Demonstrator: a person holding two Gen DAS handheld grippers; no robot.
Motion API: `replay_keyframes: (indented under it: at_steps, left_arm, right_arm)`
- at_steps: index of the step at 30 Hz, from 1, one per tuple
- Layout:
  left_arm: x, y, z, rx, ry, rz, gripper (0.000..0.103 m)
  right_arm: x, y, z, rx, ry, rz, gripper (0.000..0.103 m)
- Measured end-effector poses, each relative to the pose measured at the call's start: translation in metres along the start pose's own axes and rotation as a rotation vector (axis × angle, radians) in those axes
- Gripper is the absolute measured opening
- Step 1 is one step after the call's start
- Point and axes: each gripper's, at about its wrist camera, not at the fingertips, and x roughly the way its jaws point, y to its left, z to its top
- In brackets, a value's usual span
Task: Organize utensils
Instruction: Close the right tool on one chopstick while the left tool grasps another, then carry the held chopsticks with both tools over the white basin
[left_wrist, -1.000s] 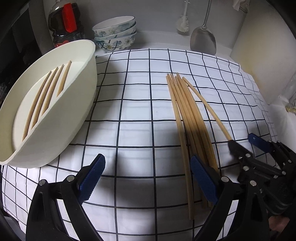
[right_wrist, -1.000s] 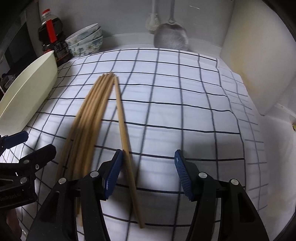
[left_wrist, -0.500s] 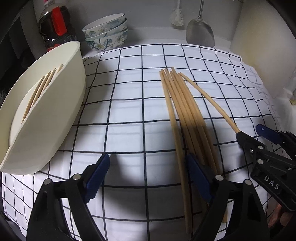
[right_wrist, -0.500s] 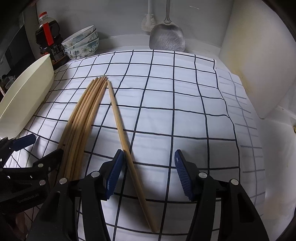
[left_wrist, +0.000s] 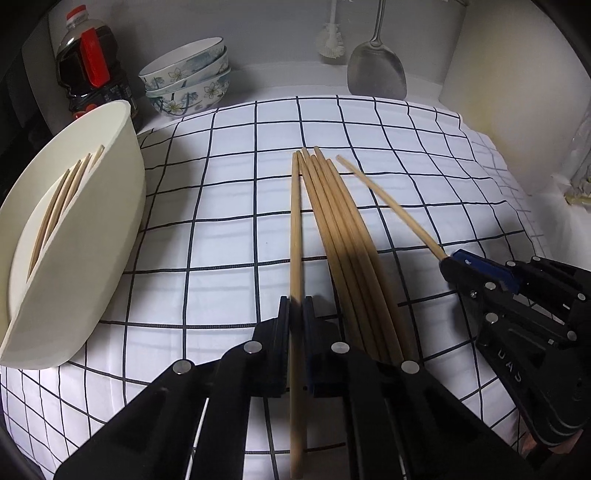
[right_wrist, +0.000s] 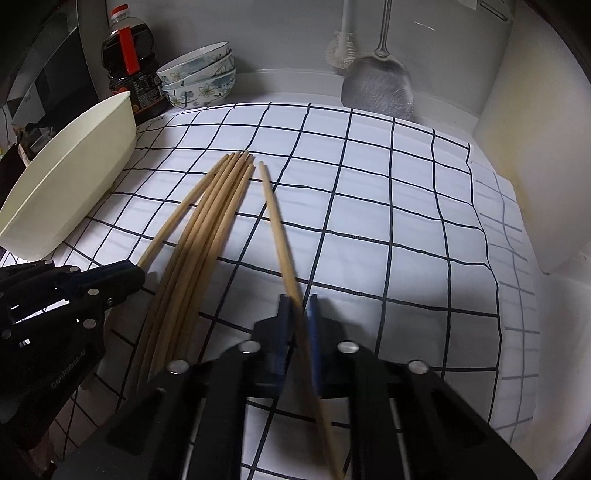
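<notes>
My left tool is clamped on one chopstick just left of the chopstick bundle. My right tool pinches another chopstick right of the bundle, on the checked tabletop; the cream tray lies farther left.

Checked cloth covers the counter. Tub at left edge of cloth, tilted, several chopsticks inside. Behind tub: bottle, stacked bowls to its right. Chopstick bundle mid-cloth, one chopstick just left of it, a single chopstick angled off to its right. Spatula and brush against back wall.
</notes>
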Motion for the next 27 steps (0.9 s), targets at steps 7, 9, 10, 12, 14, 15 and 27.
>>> replay_keyframes:
  at_steps: [7, 9, 10, 12, 14, 15, 27]
  left_arm:
    - [-0.005, 0.008, 0.002, -0.018, 0.045, -0.035, 0.007]
    - [-0.012, 0.009, 0.003, -0.018, 0.041, -0.047, 0.007]
    - [-0.015, 0.01, 0.004, -0.017, 0.038, -0.05, 0.007]
    - [-0.025, 0.01, 0.008, -0.012, 0.028, -0.059, 0.007]
    - [-0.035, 0.012, 0.012, -0.006, 0.016, -0.066, 0.007]
    - [-0.041, 0.013, 0.014, -0.002, 0.006, -0.068, 0.007]
    - [-0.118, 0.08, 0.045, -0.069, -0.132, -0.082, 0.007]
  right_arm:
    - [-0.009, -0.011, -0.003, 0.107, 0.014, 0.045, 0.006]
    - [-0.016, -0.014, -0.003, 0.143, 0.006, 0.057, 0.006]
    - [-0.018, -0.014, -0.004, 0.152, 0.001, 0.06, 0.006]
    - [-0.028, -0.013, -0.002, 0.174, -0.017, 0.063, 0.006]
    - [-0.038, -0.011, 0.0, 0.189, -0.037, 0.065, 0.006]
    - [-0.043, -0.009, 0.002, 0.195, -0.047, 0.071, 0.006]
    - [-0.097, 0.048, 0.059, 0.119, -0.161, 0.119, 0.006]
